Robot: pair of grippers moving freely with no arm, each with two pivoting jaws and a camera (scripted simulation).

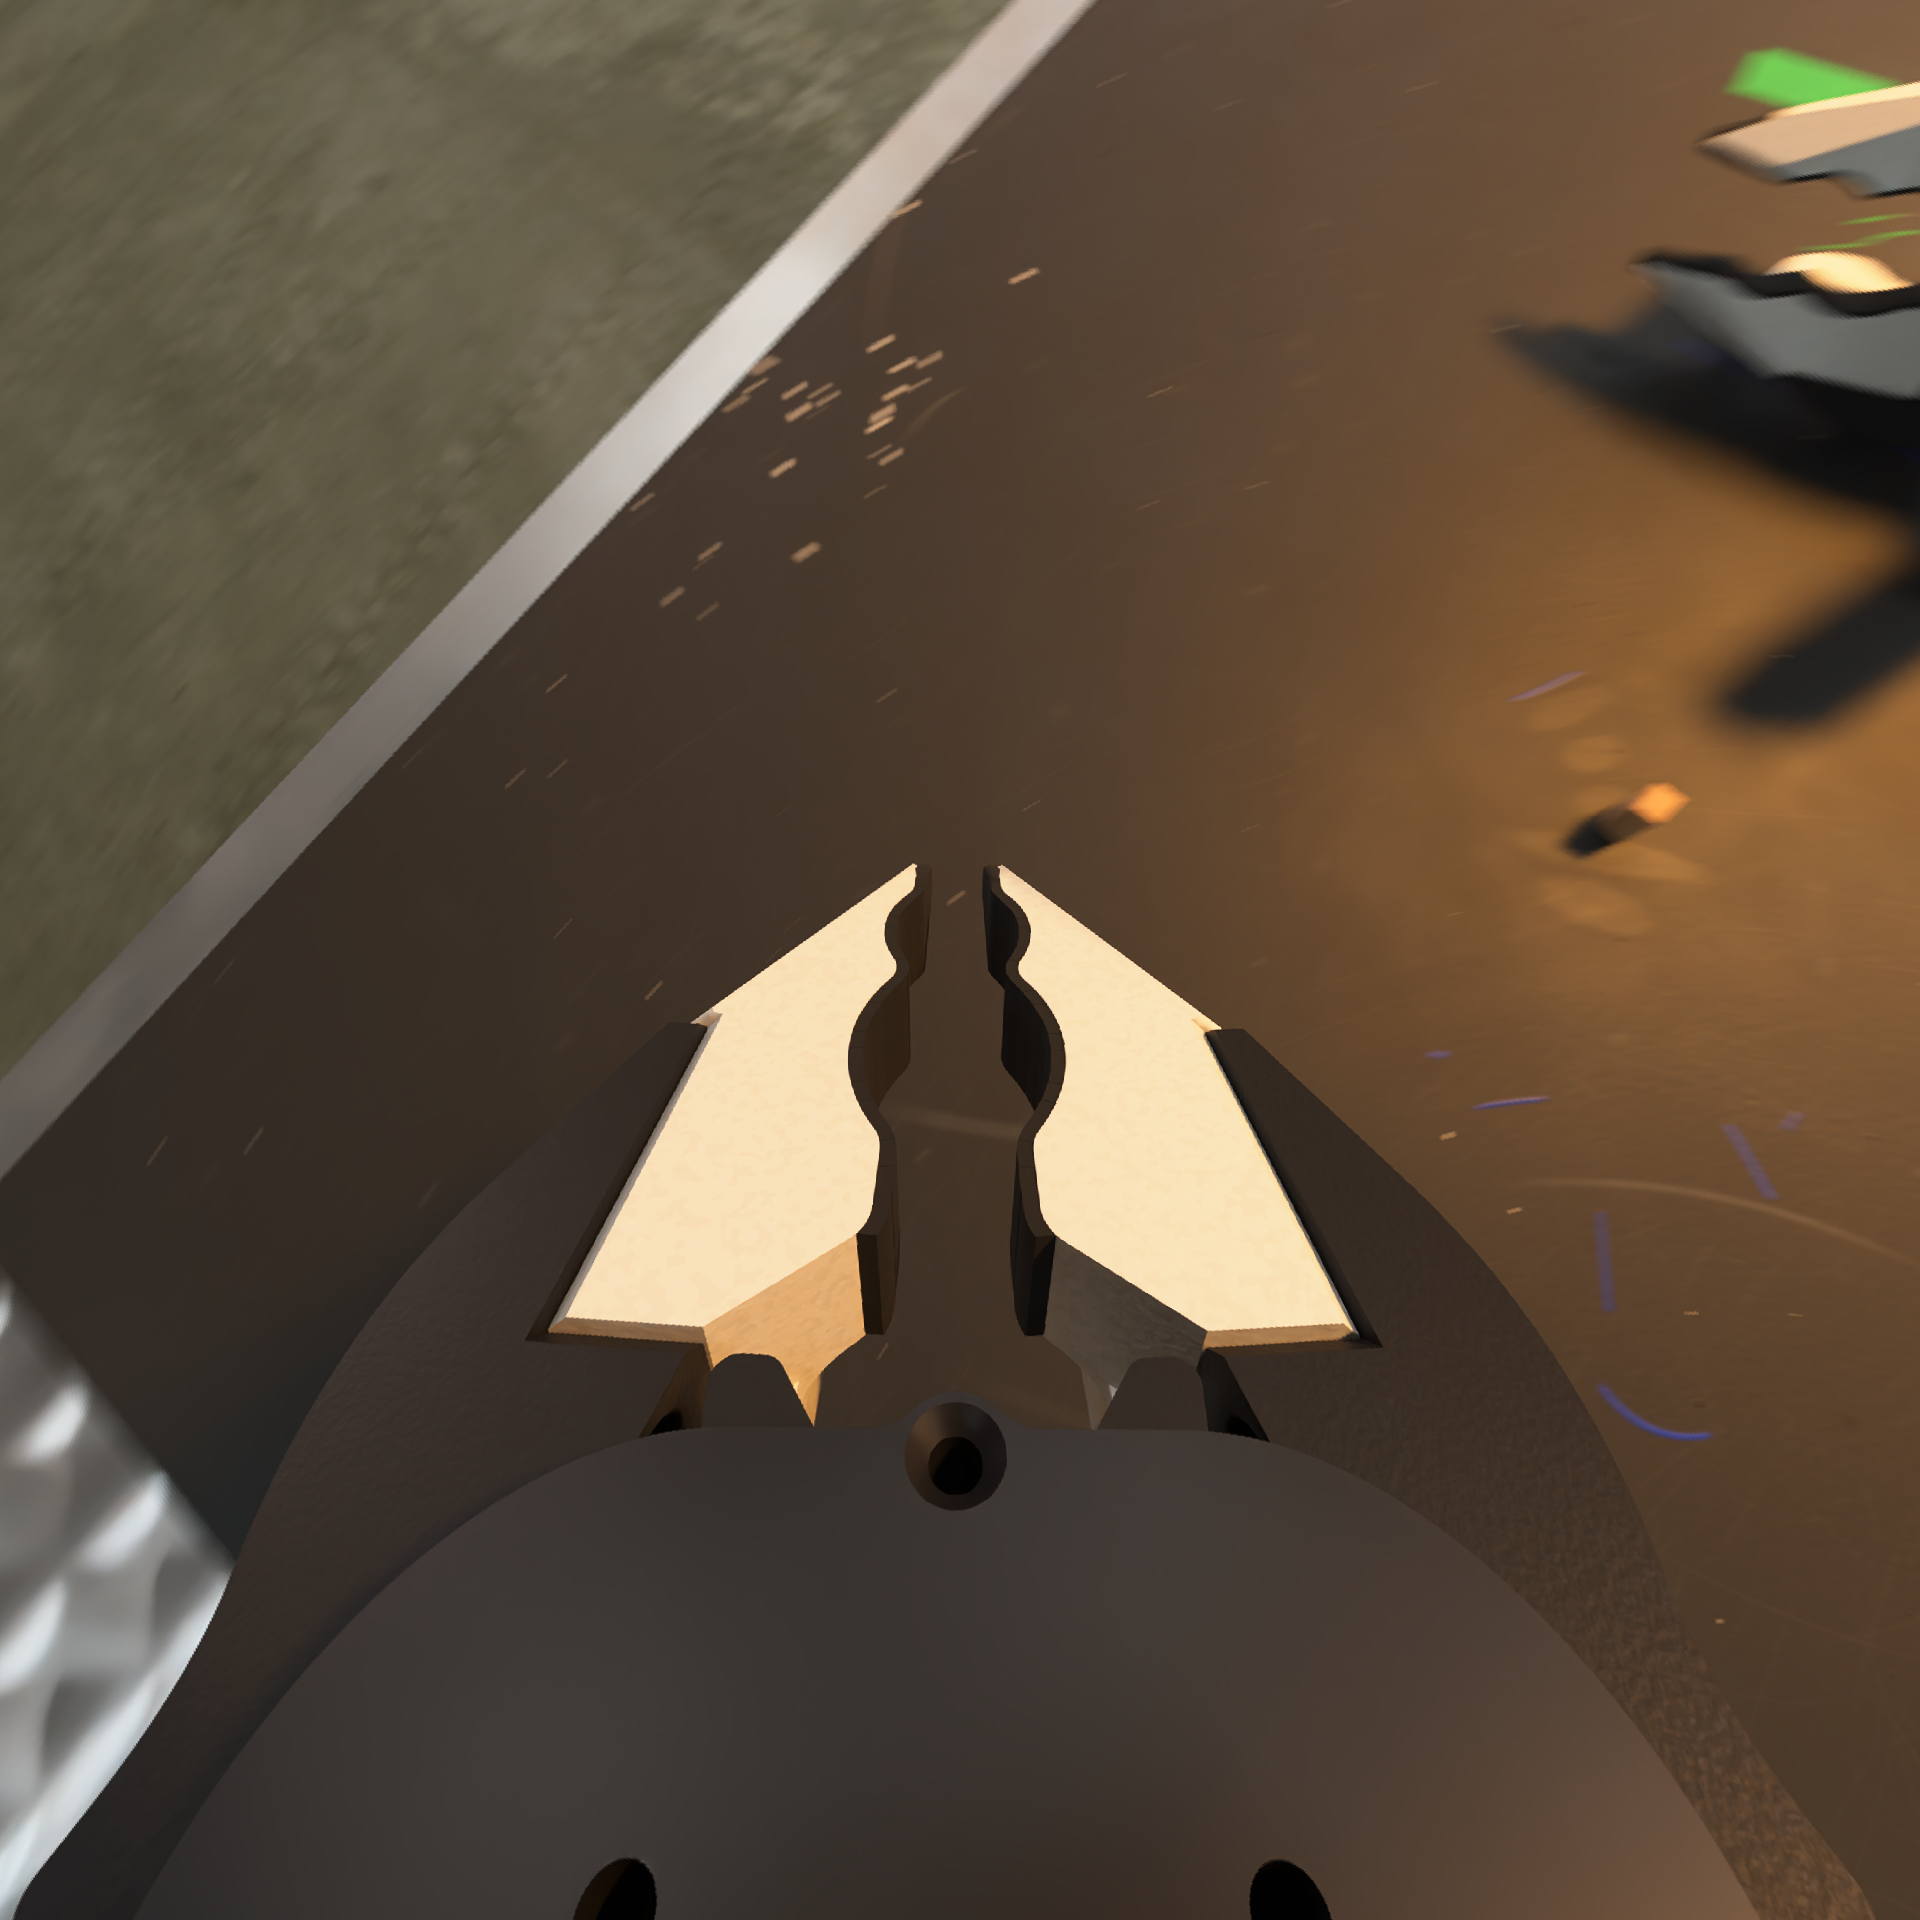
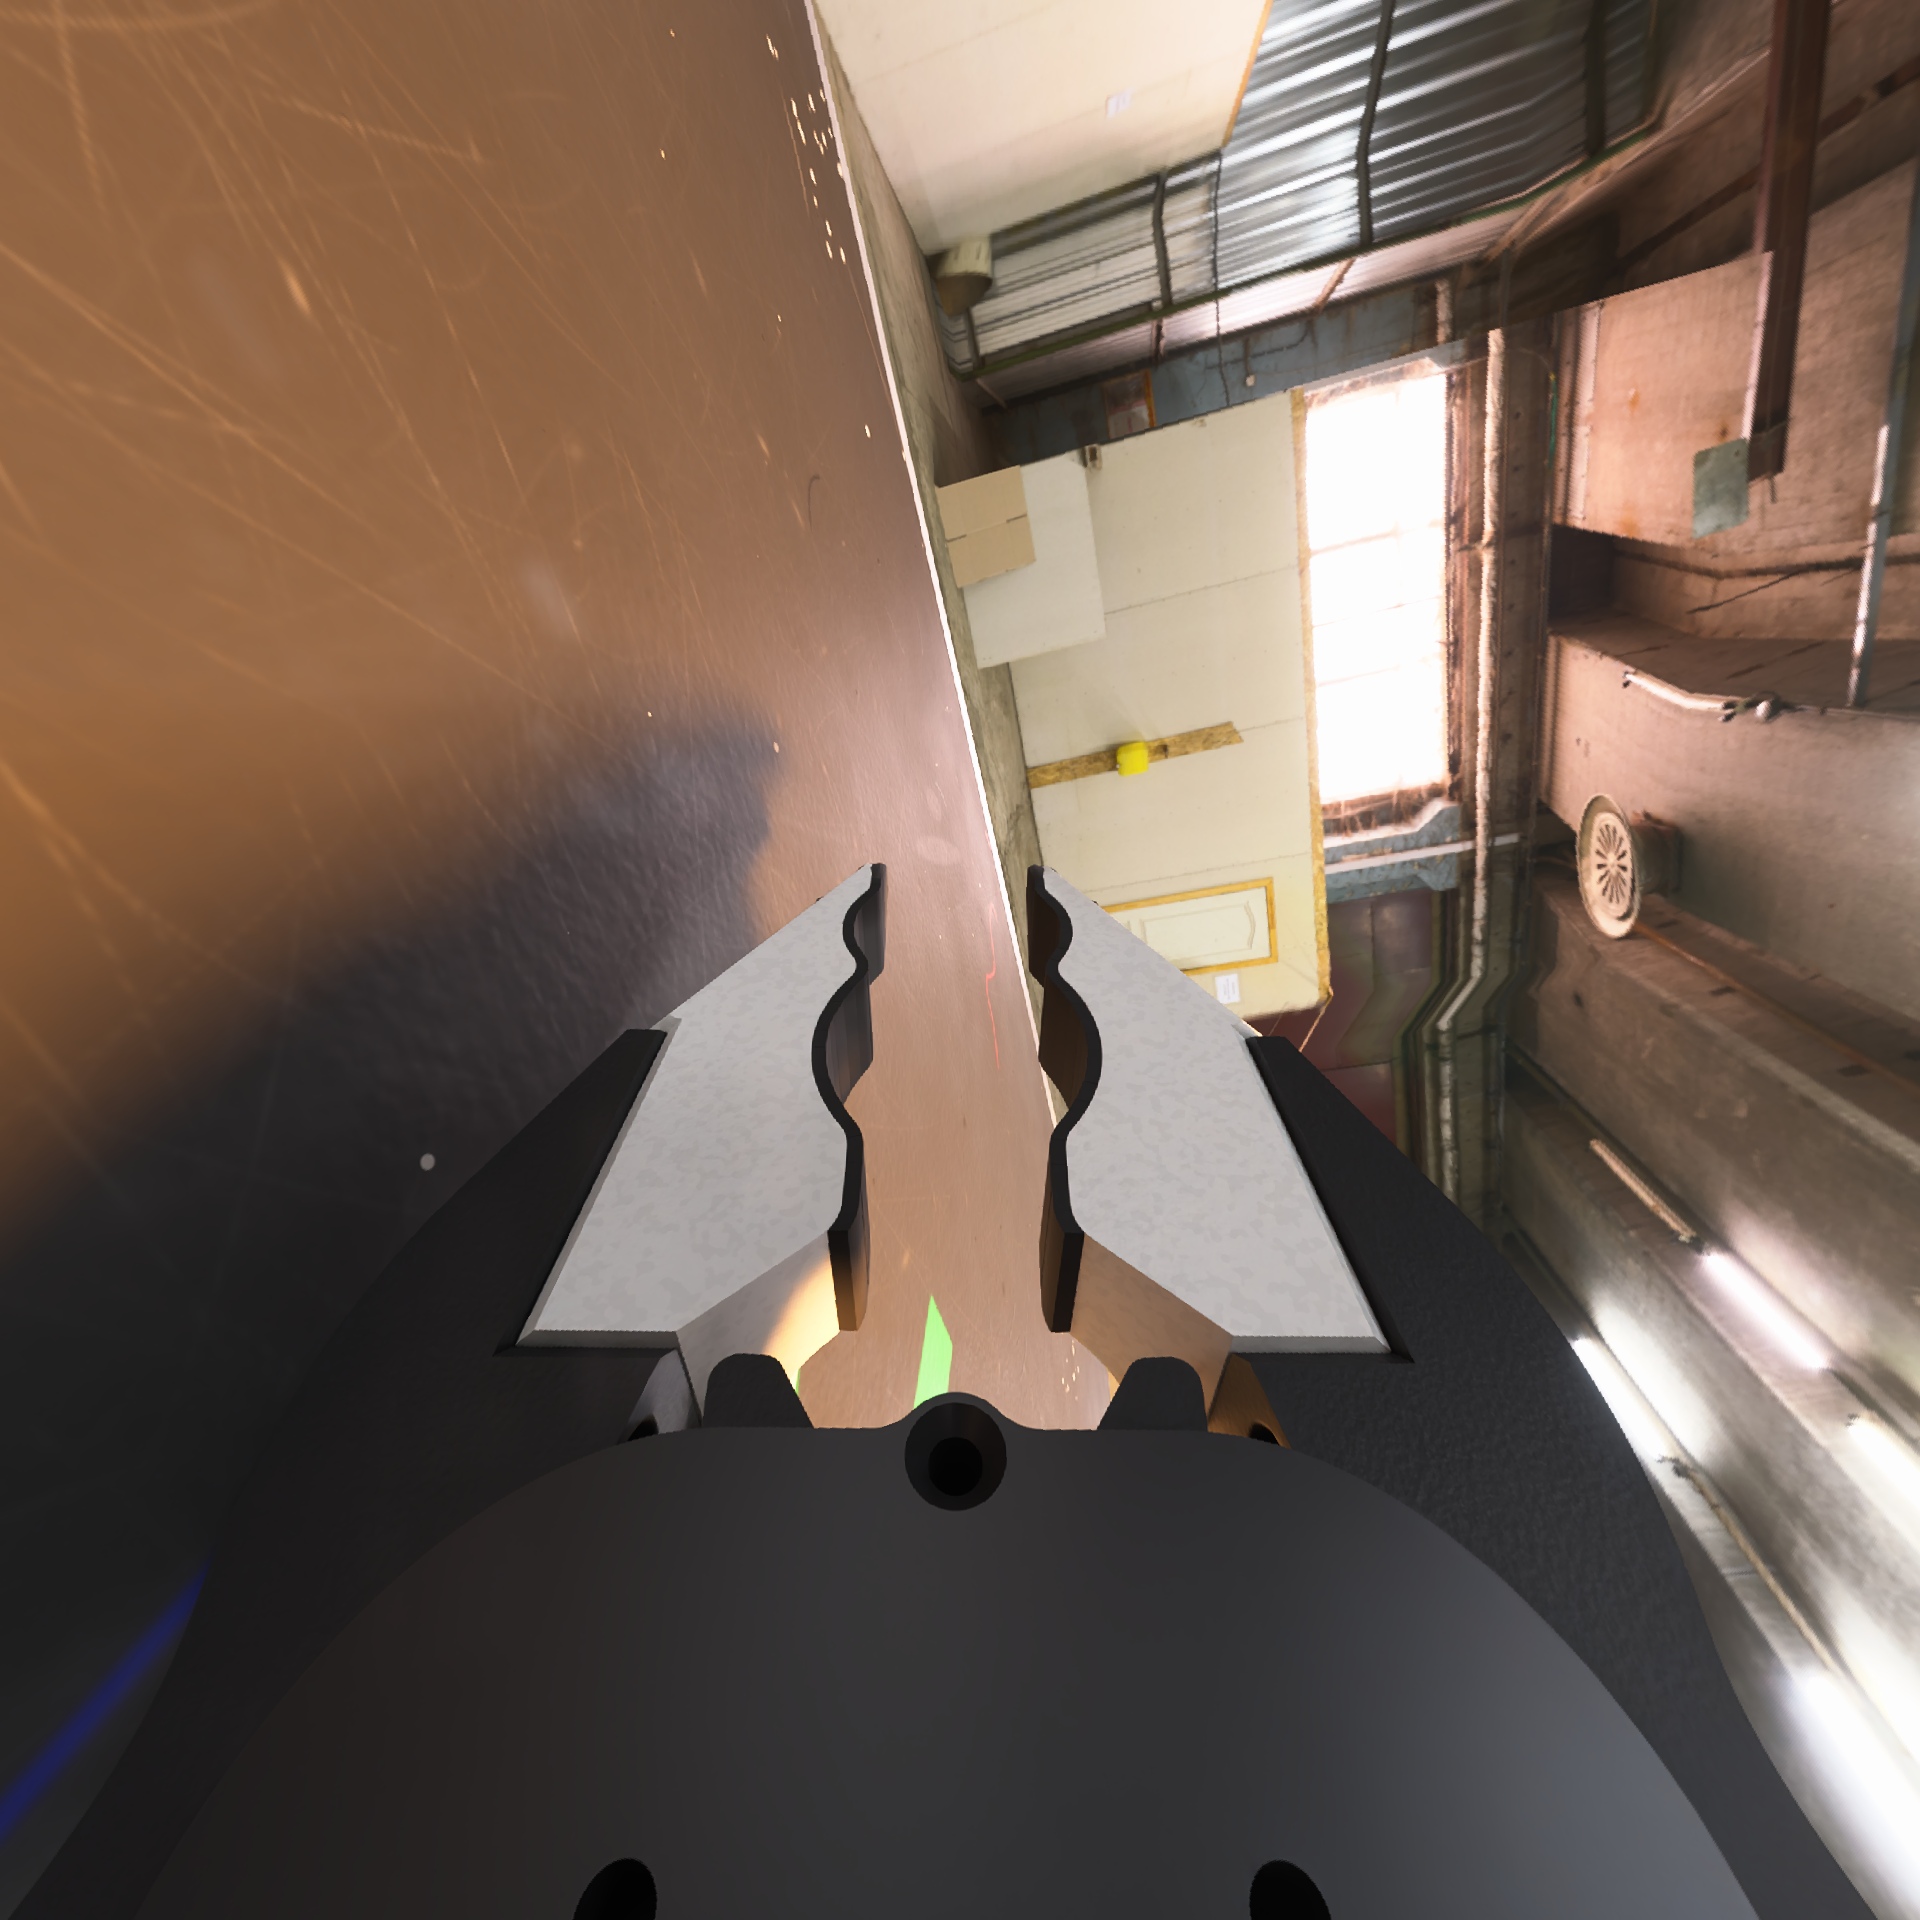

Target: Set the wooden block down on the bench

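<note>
- Presently, in my left wrist view, the left gripper (image 1: 956, 883) sits low over the bench (image 1: 1195, 582) with its jaws parted by a narrow gap; nothing lies between them, only bare brown bench top.
- A pale metal edge strip (image 1: 665, 416) runs diagonally from lower left to the upper centre of that frame, with mottled floor (image 1: 291, 364) beyond it.
- At the upper right of that frame the right gripper (image 1: 1829, 208) shows, its two fingers casting a dark shadow on the bench. A bright green shape (image 1: 1797, 78) sits just beyond it; I cannot tell what it is.
- A small tan-ended piece (image 1: 1631, 816), possibly the wooden block, lies on the bench at centre right, apart from both grippers; I cannot confirm its identity.
- In my right wrist view, the right gripper (image 2: 956, 883) is rolled sideways, jaws apart and empty. The scratched bench (image 2: 416, 468) fills the left of the frame, a workshop wall (image 2: 1174, 644) the right.
- A green sliver (image 2: 932, 1351) shows low between its fingers.
</note>
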